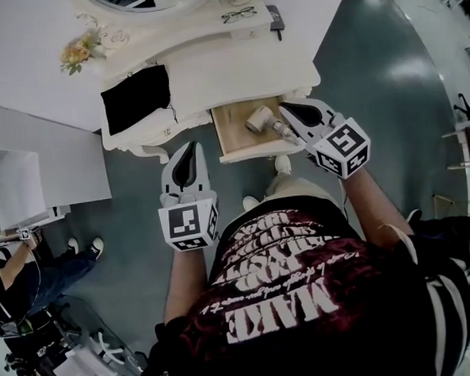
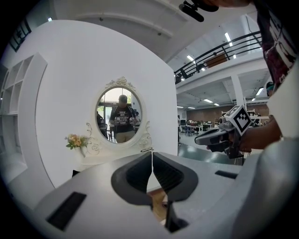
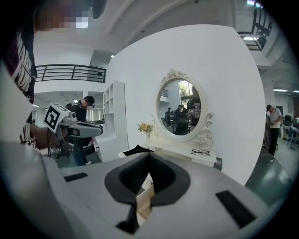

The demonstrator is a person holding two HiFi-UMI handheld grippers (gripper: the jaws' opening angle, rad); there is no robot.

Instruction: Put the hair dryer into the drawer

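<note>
While the pale beige hair dryer (image 1: 259,120) is laid inside the open wooden drawer (image 1: 230,133) of the white bench (image 1: 236,68), the right claw (image 1: 287,108) is held fully shut and empty just at its right side. The left claw (image 1: 190,148), also shut and empty, is seen left of the drawer.

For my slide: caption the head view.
Hair dryer in the open drawer; left gripper and right gripper shut and empty.

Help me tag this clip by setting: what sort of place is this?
Probably a staged vanity corner inside a large open hall: white dressing table, ornate oval mirror, and a railed mezzanine behind.
</note>
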